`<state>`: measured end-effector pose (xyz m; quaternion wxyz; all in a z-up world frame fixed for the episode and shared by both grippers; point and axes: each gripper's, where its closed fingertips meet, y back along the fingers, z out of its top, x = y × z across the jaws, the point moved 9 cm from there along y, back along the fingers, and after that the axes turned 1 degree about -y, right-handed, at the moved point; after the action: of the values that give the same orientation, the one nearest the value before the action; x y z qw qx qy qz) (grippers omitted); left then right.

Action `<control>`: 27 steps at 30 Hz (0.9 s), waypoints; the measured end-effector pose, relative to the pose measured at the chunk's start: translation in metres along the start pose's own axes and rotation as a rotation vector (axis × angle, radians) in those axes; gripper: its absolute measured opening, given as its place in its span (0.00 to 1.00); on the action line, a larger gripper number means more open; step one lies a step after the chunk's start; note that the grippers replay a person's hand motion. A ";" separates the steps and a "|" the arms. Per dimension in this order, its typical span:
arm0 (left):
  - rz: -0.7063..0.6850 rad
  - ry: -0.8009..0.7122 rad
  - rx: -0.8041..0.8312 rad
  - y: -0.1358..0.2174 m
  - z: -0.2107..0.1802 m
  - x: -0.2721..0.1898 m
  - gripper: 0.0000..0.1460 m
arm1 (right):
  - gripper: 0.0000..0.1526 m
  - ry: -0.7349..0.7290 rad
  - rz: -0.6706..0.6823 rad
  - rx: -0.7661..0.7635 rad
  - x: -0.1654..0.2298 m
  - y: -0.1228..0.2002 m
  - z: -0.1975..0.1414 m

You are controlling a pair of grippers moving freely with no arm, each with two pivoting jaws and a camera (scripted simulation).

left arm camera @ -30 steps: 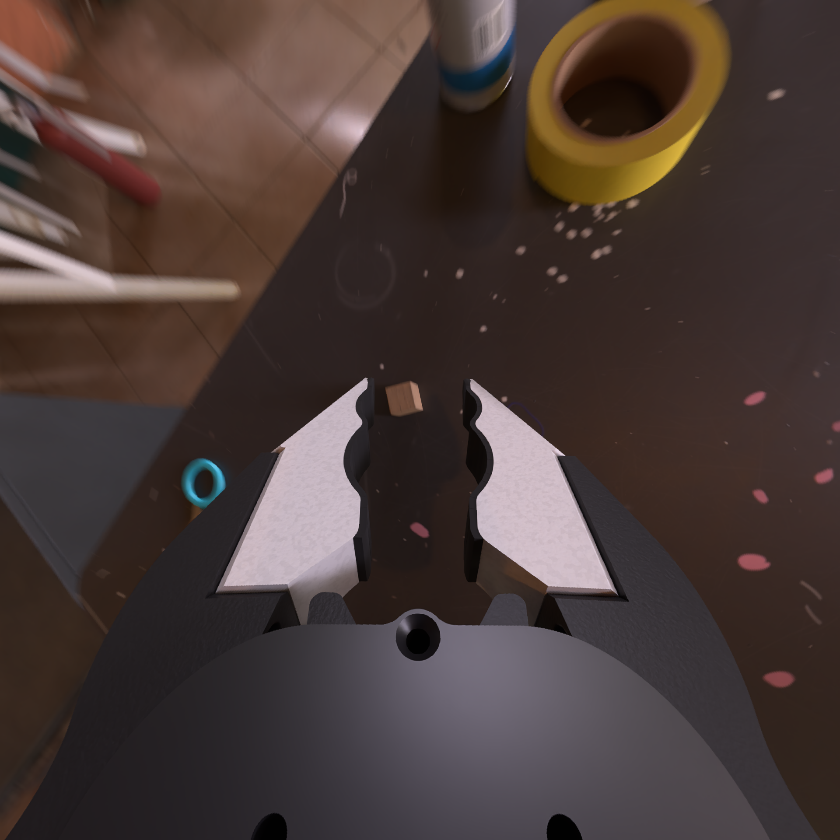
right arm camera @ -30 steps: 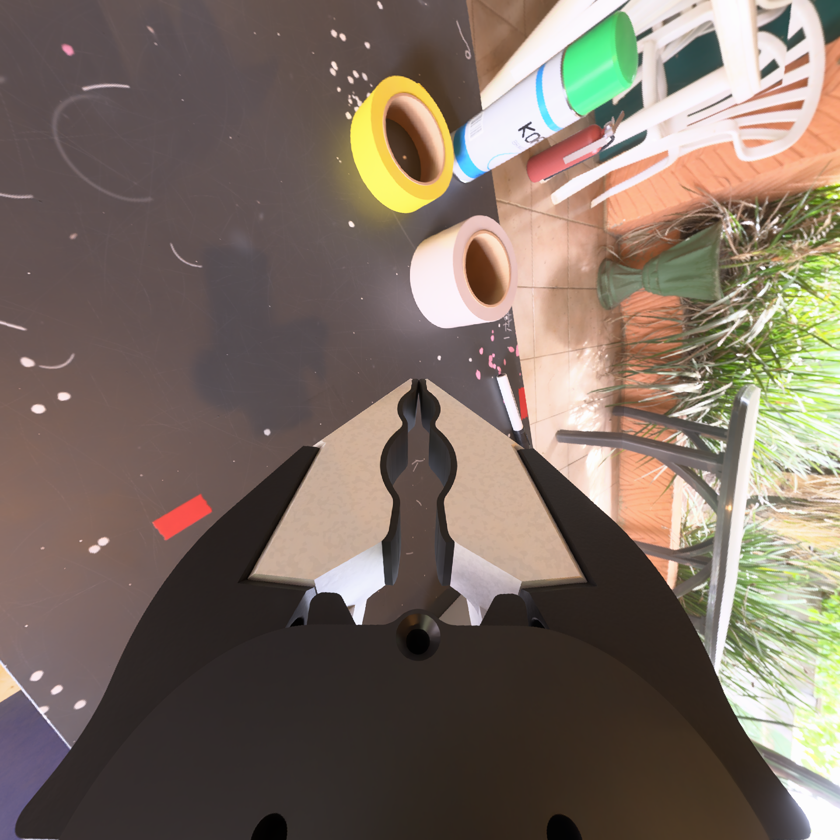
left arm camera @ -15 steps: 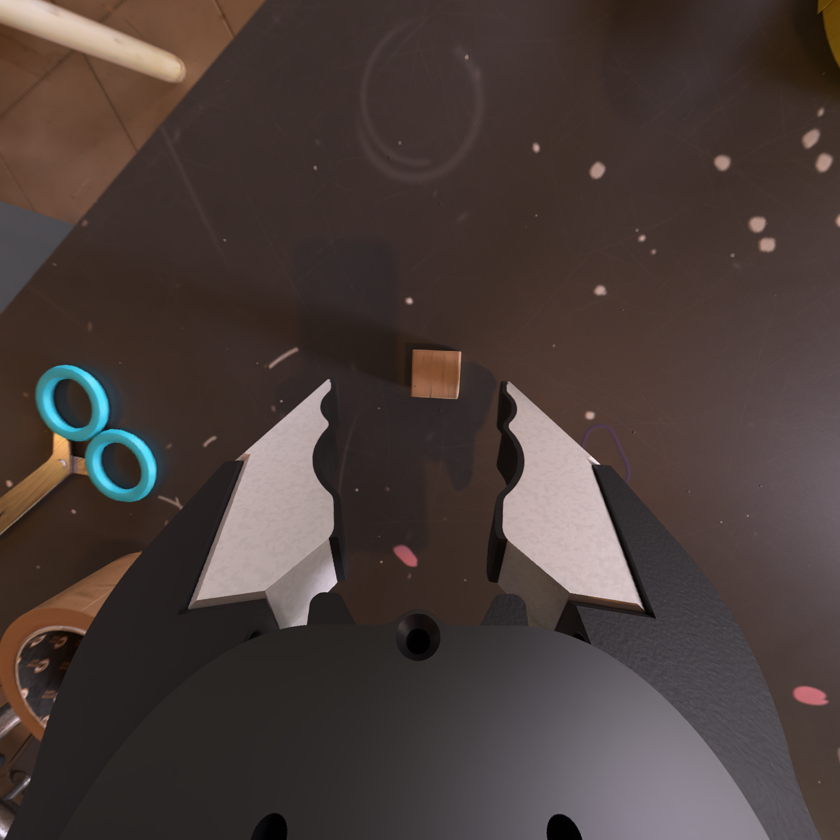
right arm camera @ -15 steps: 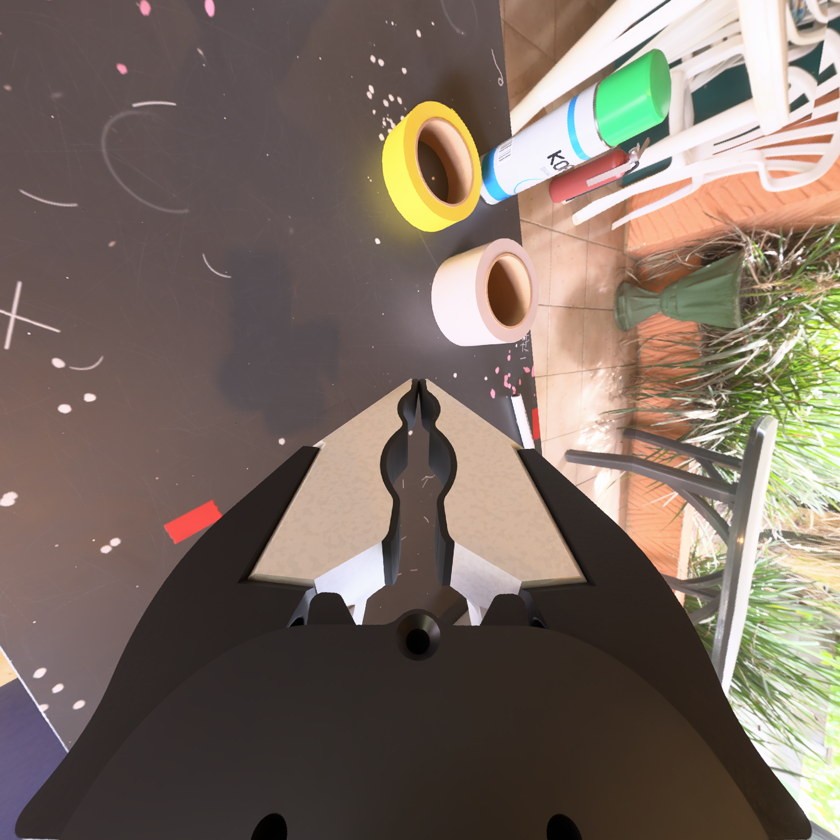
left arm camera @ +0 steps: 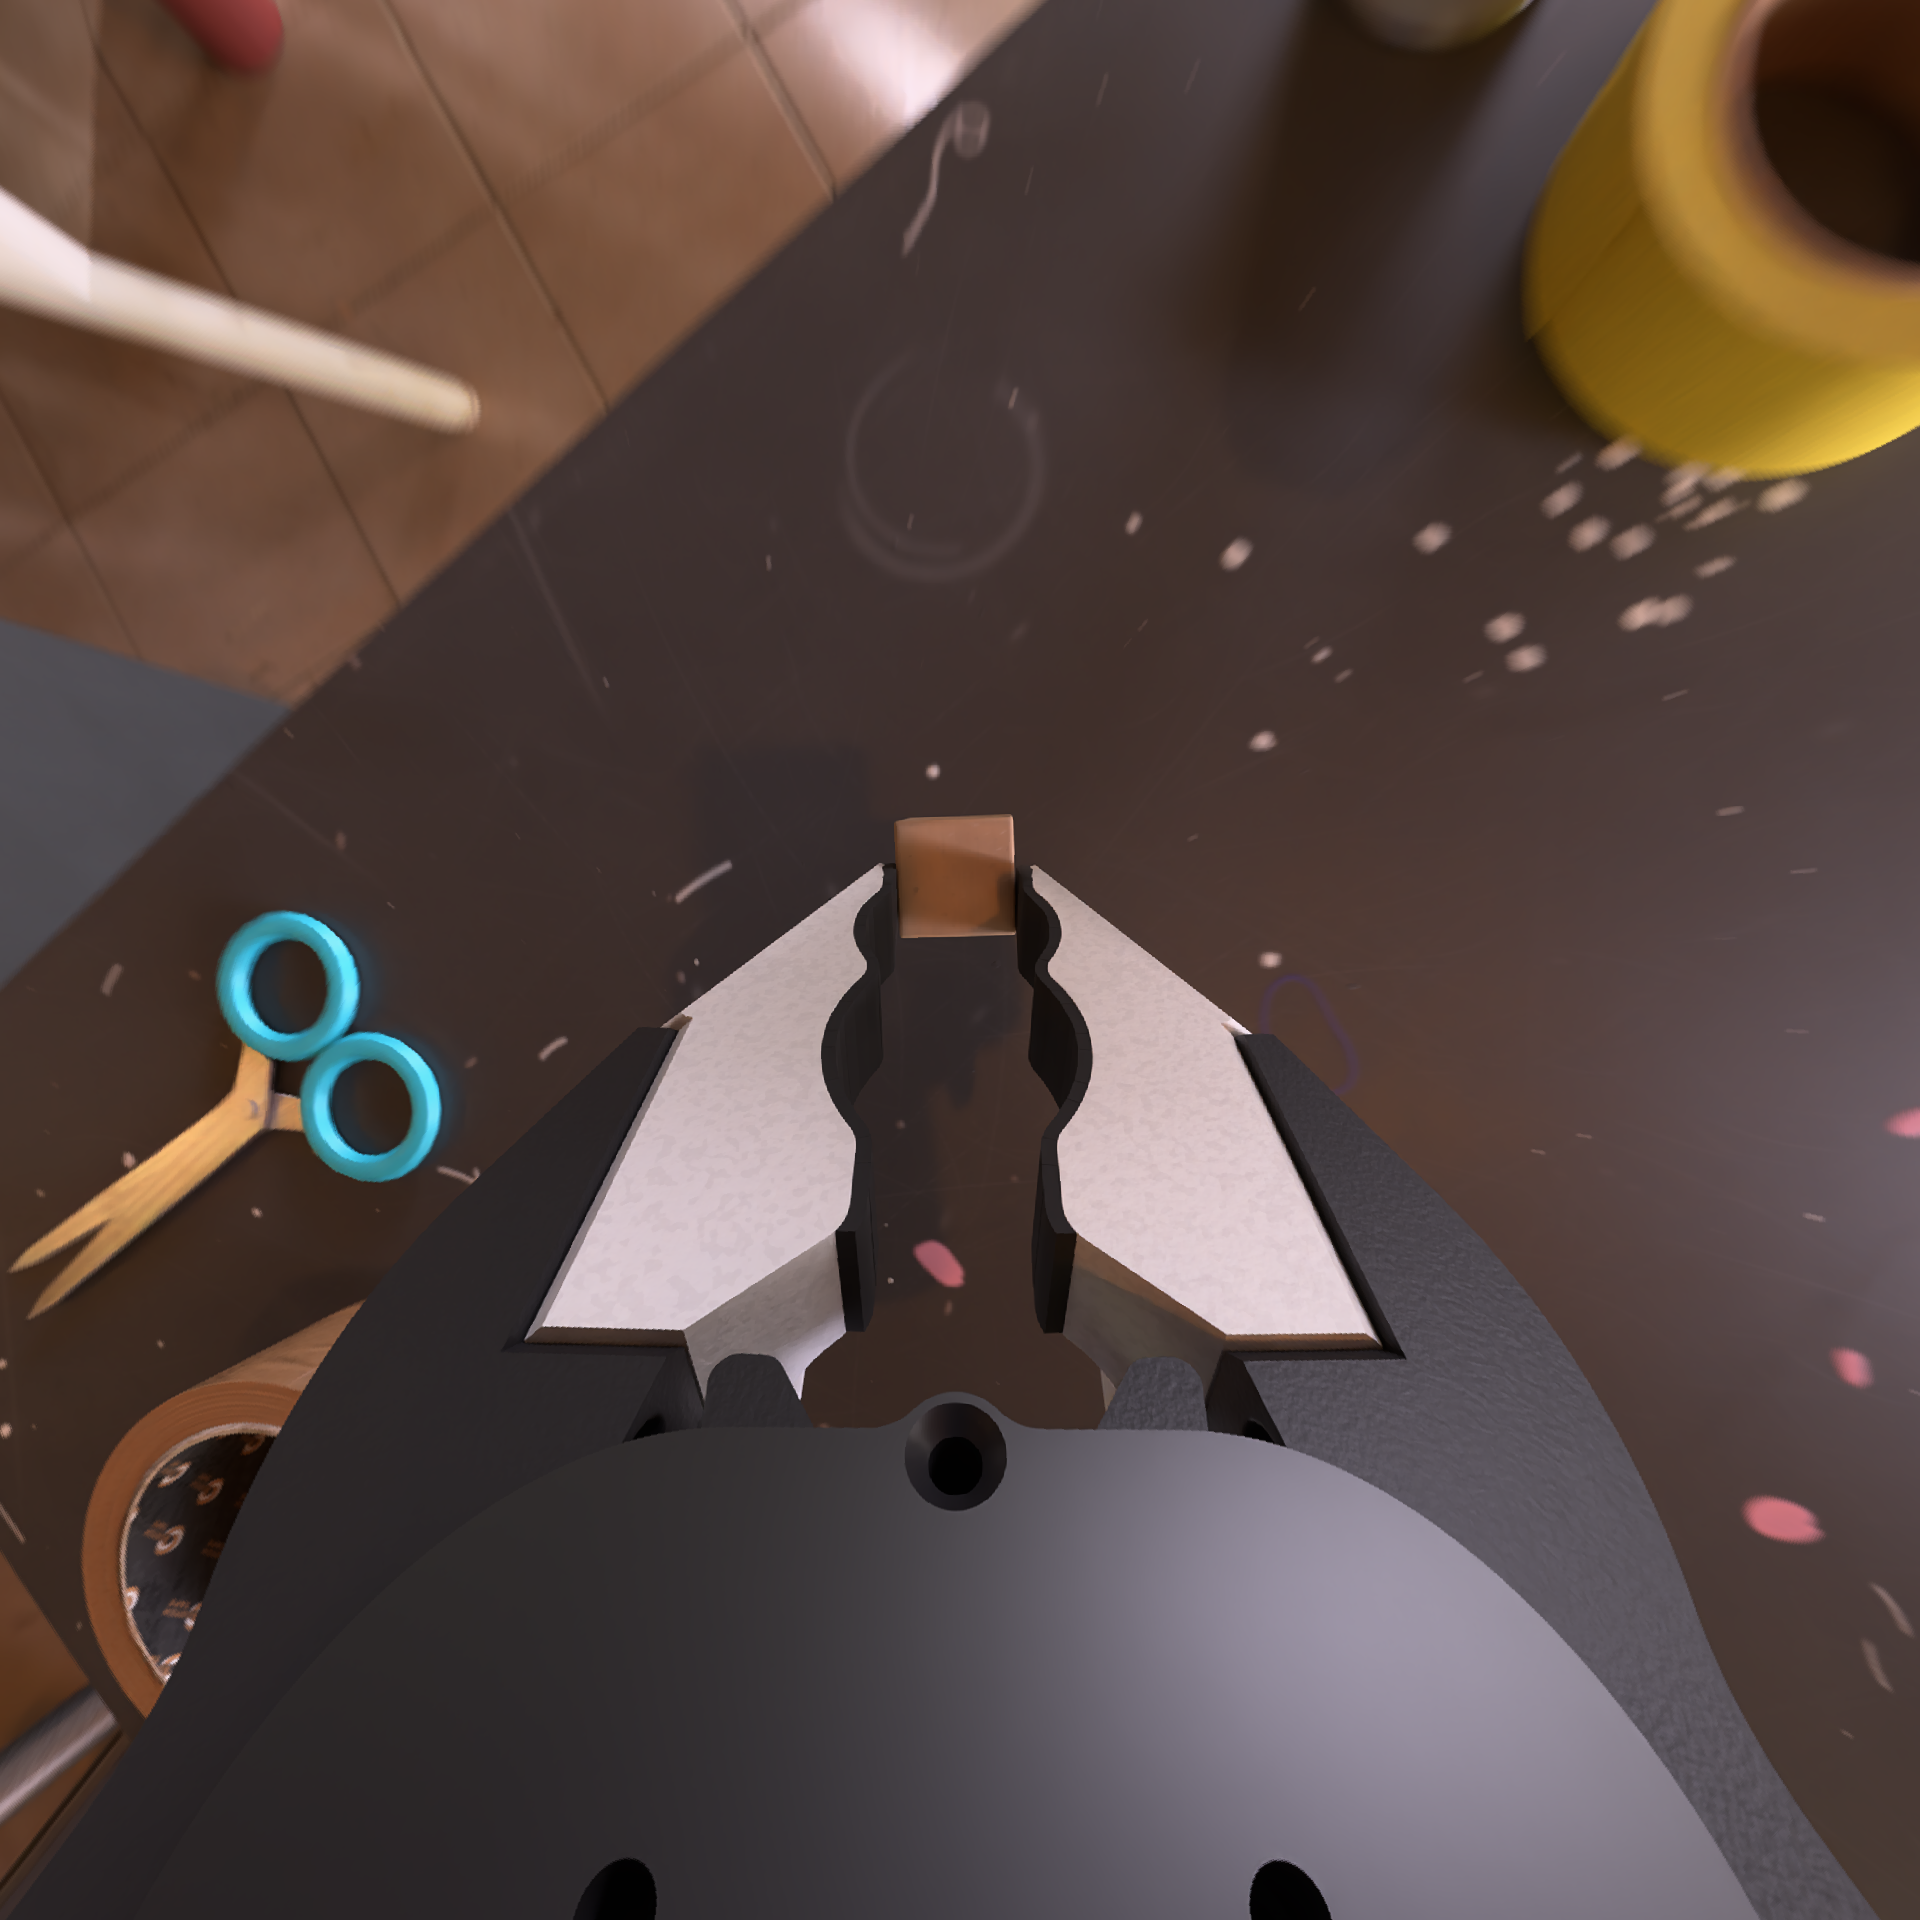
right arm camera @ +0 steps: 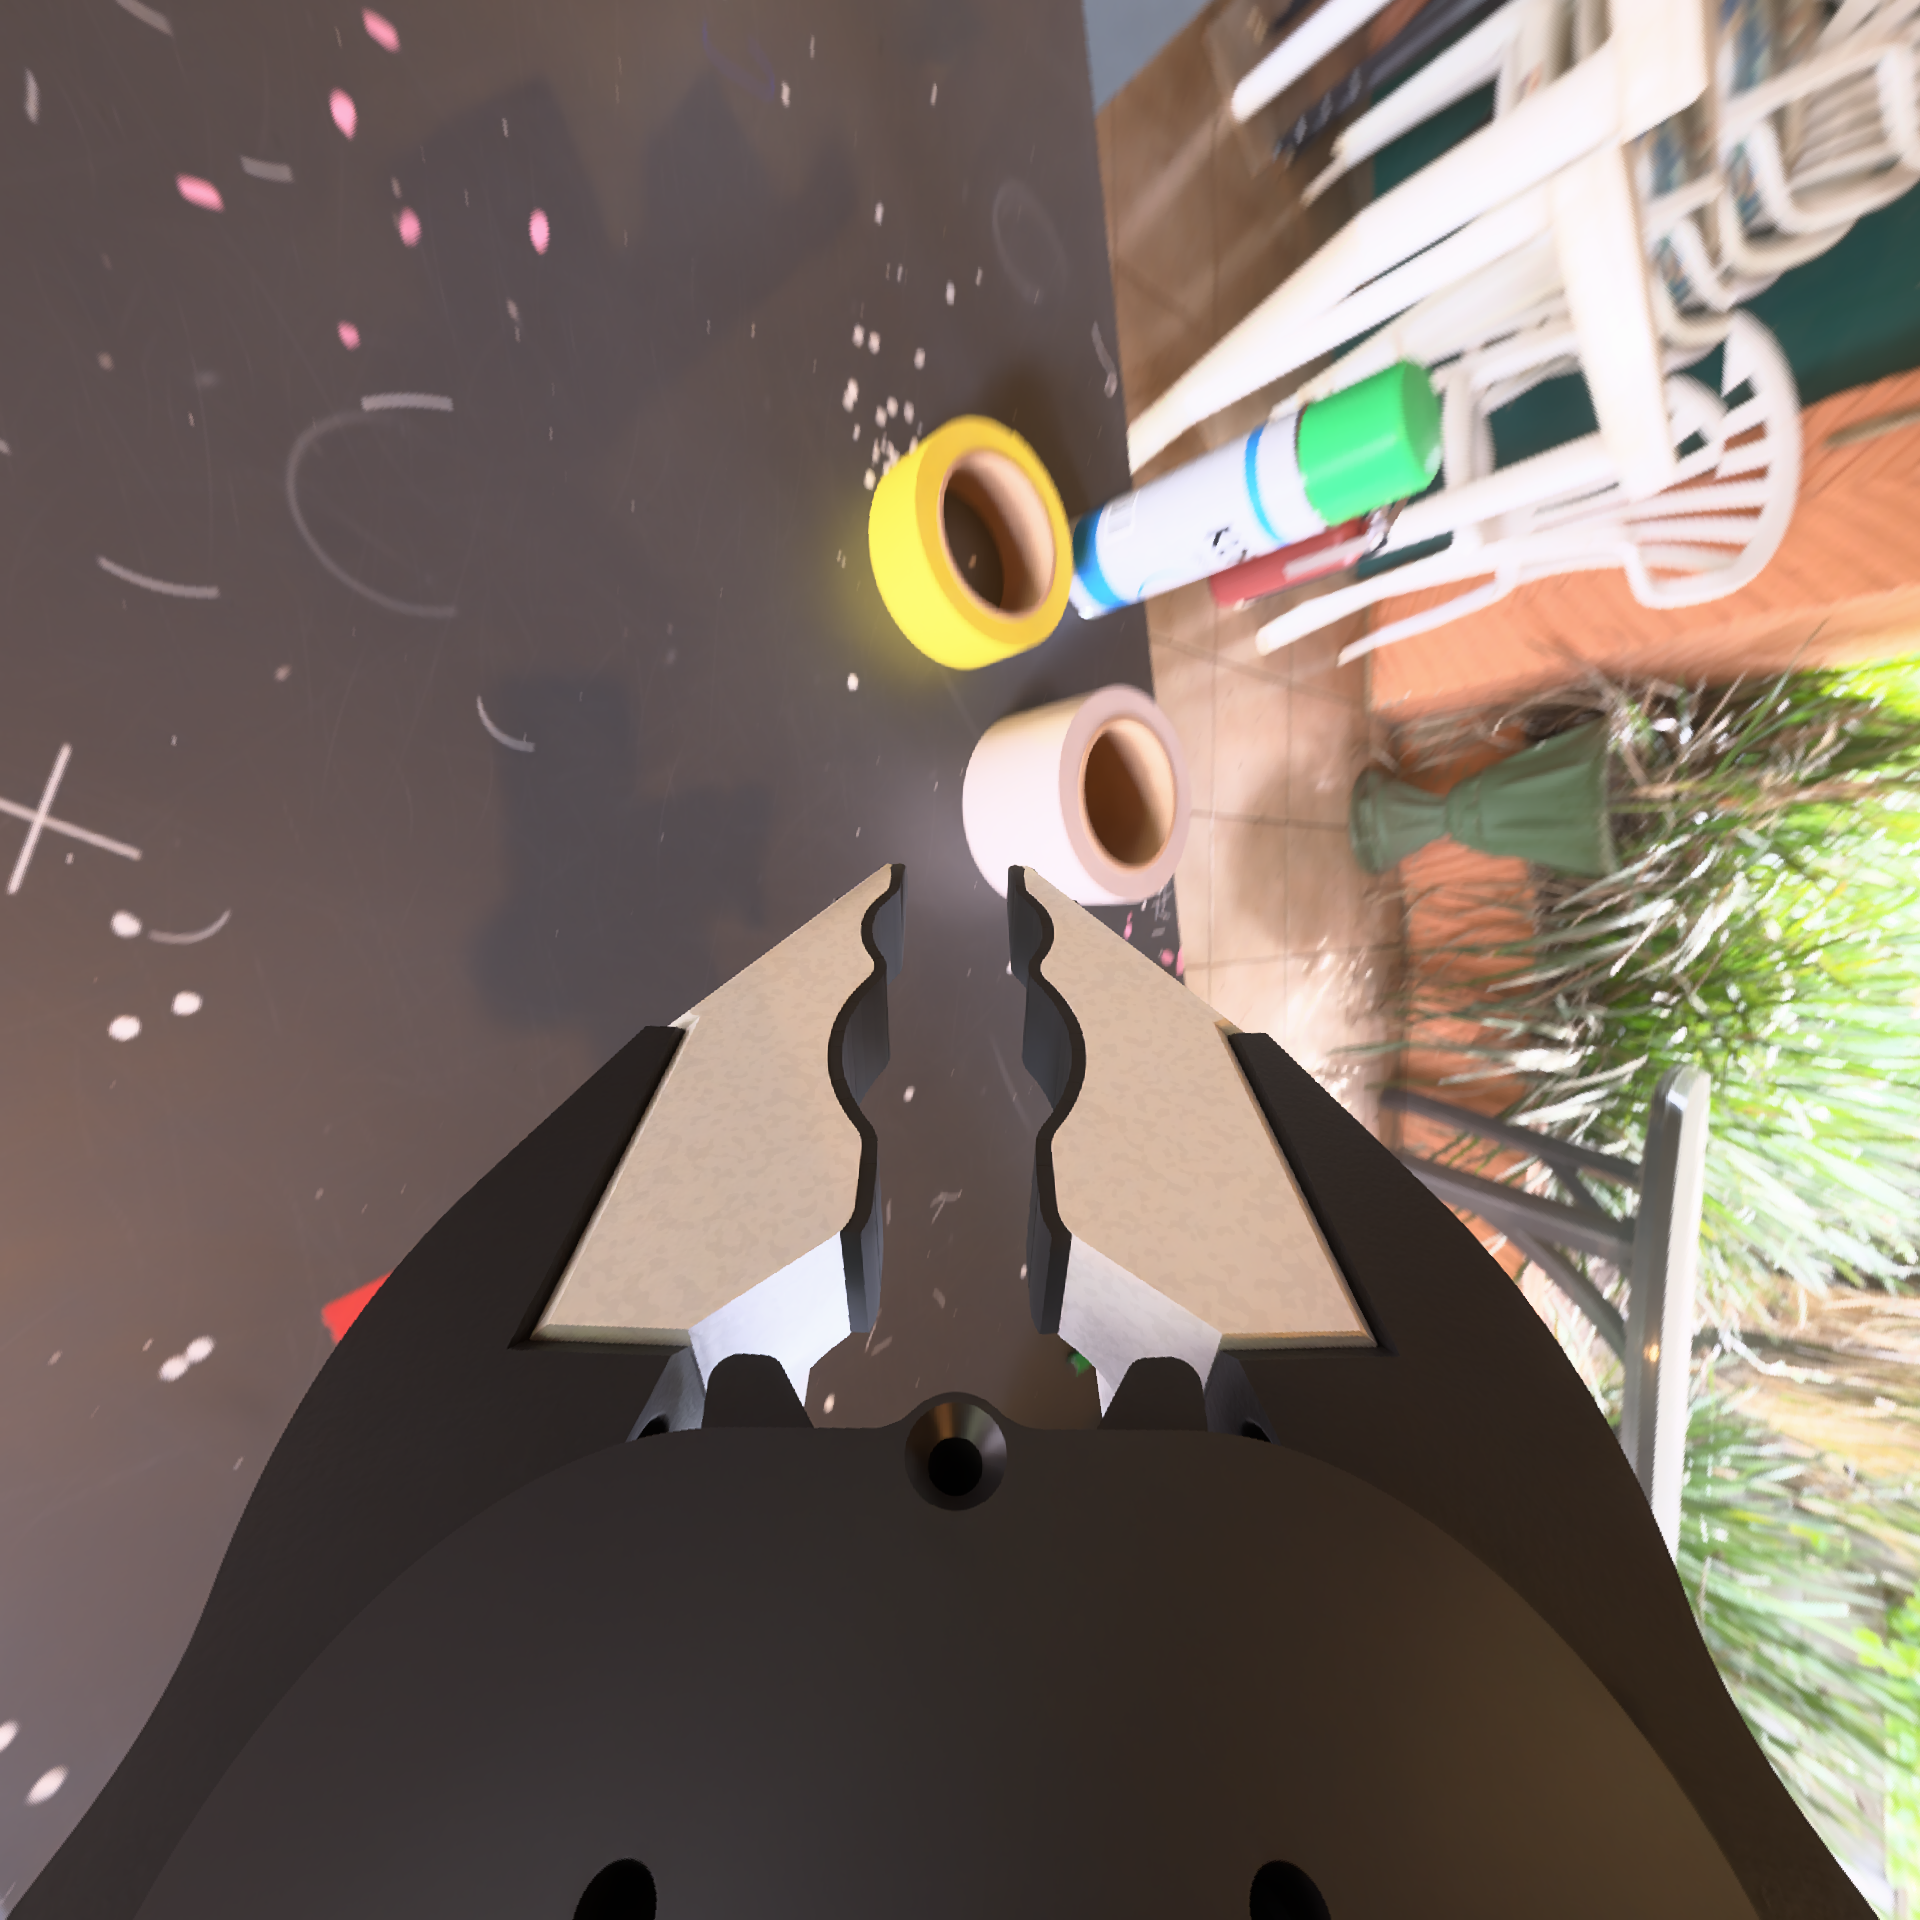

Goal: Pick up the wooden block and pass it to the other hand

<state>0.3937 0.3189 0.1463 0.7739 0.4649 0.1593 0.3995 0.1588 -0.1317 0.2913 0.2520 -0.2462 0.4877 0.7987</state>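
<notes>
— At twelve o'clock in our left wrist view, what do we have between the tips?

— Our left claw (left arm camera: 954, 883) is clamped on the wooden block (left arm camera: 954, 878); both fingertips (left arm camera: 883, 899) press its sides, and the block pokes out a little past them, over the dark counter (left arm camera: 1351, 935).

— And around it?

— At nine o'clock we see scissors (left arm camera: 260, 1091) with blue handles lying flat. At seven o'clock a brown tape roll (left arm camera: 166, 1496) sits near the counter's edge, partly hidden by our claw's body. At two o'clock stands a yellow tape roll (left arm camera: 1683, 312), well apart from the block.

— What about our right side?

— Our right claw (right arm camera: 954, 883) is parted and holds nothing. We cannot see the block in that view. At one o'clock, just beside its right tip, is a white tape roll (right arm camera: 1023, 800); past it at twelve o'clock the yellow tape roll (right arm camera: 914, 540), with a white tube with a green cap (right arm camera: 1247, 488) touching or just beside it.
</notes>
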 end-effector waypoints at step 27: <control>-1.364 -0.221 -0.985 0.117 0.060 -0.208 0.15 | 0.44 0.189 -0.437 -0.706 0.036 -0.058 0.090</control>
<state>0.2447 0.1537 0.2503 0.9706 -0.0865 0.1359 -0.1786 0.1557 -0.0218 0.2661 0.2698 -0.4869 0.1415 0.8186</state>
